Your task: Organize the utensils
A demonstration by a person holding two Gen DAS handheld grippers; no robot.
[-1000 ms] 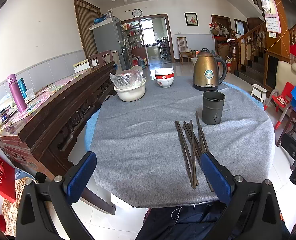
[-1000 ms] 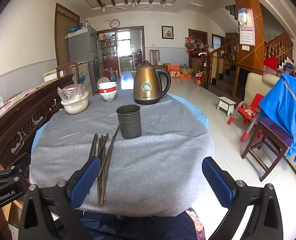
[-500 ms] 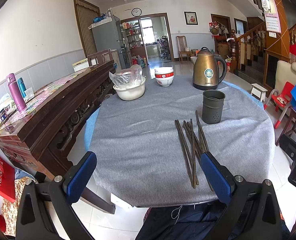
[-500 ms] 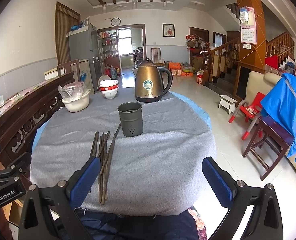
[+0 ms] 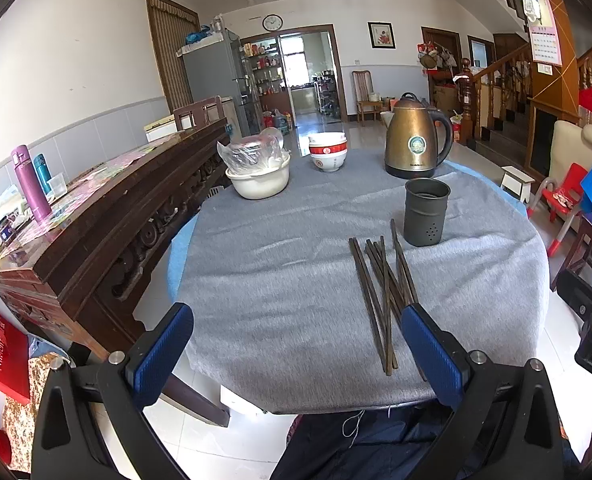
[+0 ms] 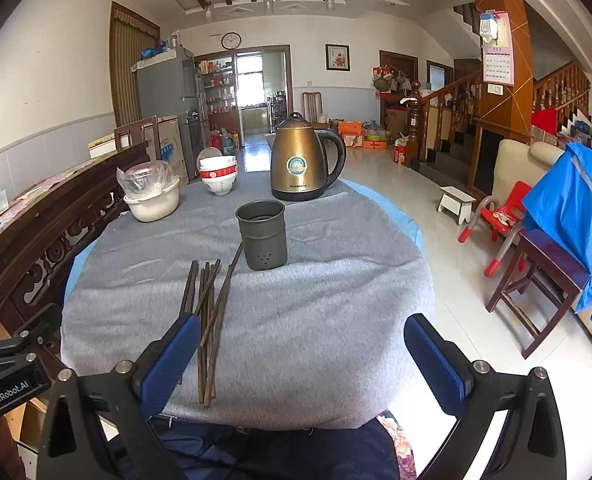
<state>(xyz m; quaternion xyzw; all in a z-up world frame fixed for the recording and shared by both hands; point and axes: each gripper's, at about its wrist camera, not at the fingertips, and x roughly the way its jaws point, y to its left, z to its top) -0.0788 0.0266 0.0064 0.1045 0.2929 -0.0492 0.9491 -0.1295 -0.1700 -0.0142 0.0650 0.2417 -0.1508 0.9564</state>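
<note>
I hold both grippers low at the near edge of the round table (image 5: 280,280), pointing level across its grey cloth toward the dark utensil cup (image 5: 426,211), which I take as my landmark. My left gripper (image 5: 296,354) has its jaws spread wide with nothing between the blue pads; it sits on the near-left side of the cup, its right finger (image 5: 430,354) overlapping the near ends of the chopsticks (image 5: 382,292) in view, though I cannot tell whether it touches them. My right gripper (image 6: 302,364) is equally wide open and empty, squared almost straight at the cup (image 6: 262,234), with its left finger (image 6: 168,360) over the chopsticks' near ends (image 6: 208,312). The chopsticks lie loose and partly crossed on the cloth, just in front of the cup and a little to its left, one tip reaching up close beside its base. Beyond the cup stands a bronze kettle (image 6: 302,160); to the far left of the cup are stacked red-and-white bowls (image 6: 218,178) and a white bowl holding a plastic bag (image 6: 152,196).
</note>
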